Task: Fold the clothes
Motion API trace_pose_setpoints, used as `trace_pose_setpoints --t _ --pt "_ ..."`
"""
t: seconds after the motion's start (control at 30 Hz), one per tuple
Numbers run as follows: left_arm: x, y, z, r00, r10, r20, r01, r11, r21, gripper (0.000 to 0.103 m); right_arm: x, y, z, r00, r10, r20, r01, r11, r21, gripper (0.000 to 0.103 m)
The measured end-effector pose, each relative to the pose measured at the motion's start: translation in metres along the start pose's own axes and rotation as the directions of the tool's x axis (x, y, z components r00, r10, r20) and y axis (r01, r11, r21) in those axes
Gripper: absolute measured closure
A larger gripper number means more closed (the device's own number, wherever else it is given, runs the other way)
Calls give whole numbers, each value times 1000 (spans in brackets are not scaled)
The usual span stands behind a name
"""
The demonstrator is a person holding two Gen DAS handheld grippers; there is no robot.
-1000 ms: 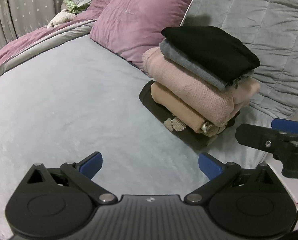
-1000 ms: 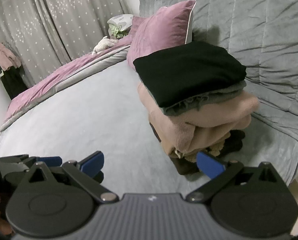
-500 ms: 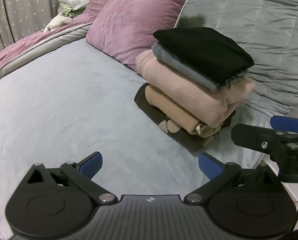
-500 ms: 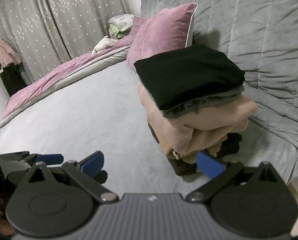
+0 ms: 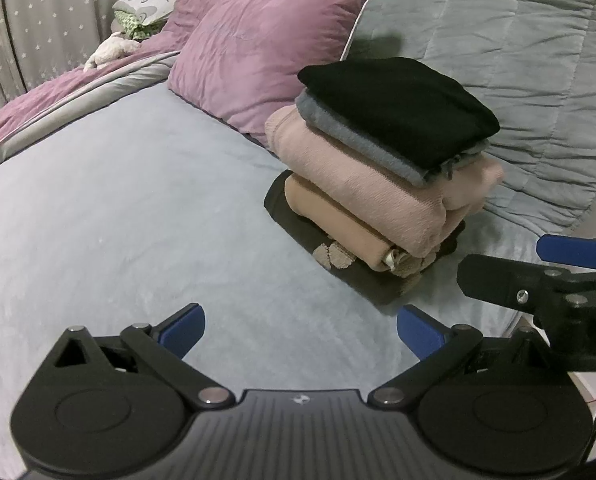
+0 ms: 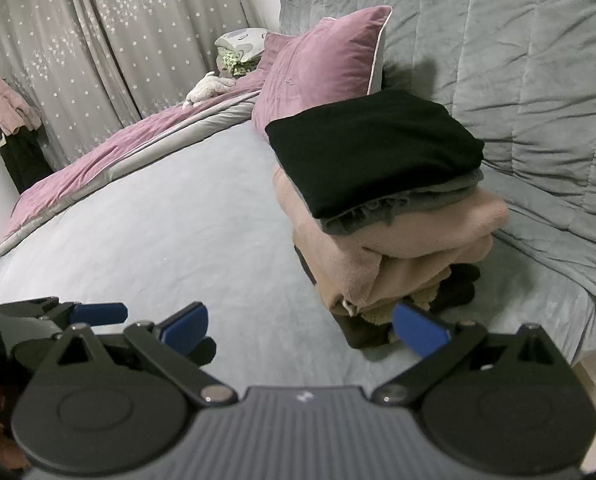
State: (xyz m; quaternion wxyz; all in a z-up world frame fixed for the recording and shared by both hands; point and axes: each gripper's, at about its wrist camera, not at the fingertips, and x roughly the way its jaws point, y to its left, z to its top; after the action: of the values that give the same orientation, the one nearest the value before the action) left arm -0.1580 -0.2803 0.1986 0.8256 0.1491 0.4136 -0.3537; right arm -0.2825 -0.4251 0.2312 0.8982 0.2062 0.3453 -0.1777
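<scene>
Fingers: left gripper (image 5: 300,330), spread wide, nothing held; right gripper (image 6: 300,326), spread wide, nothing held. Both hover above the bare grey bed (image 5: 118,208), short of the clothes.

Clothes: one stack (image 5: 378,168) of folded items, resting on the bed beside the purple pillow (image 5: 266,52) and near the quilted headboard (image 5: 498,40).
- black top (image 5: 398,108), 1, uppermost
- grey garment (image 5: 350,136), 1
- pink sweater (image 5: 358,184), 1, thick
- tan garment (image 5: 334,220), 1
- dark brown garment (image 5: 310,236), 1, lowest, with a pale patch at its edge

No unfolded garment shows on the bed.

Other: purple pillows, 2 visible; soft toy (image 6: 208,88), 1, far end; star-print curtain (image 6: 98,40).

Risk, as judged: the stack leans toward the bed's edge on its right side; a nudge from either gripper, or another item laid off-centre, could tip the upper layers and undo the folds. The soft mattress gives little support.
</scene>
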Motion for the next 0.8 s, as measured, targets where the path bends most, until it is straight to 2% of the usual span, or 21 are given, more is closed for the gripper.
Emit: trace_pose_setpoints --t 0.8 --pt "-6 -3 0 1000 -2 13 2 1000 5 0 -5 2 -1 1000 1 4 -1 1000 -2 0"
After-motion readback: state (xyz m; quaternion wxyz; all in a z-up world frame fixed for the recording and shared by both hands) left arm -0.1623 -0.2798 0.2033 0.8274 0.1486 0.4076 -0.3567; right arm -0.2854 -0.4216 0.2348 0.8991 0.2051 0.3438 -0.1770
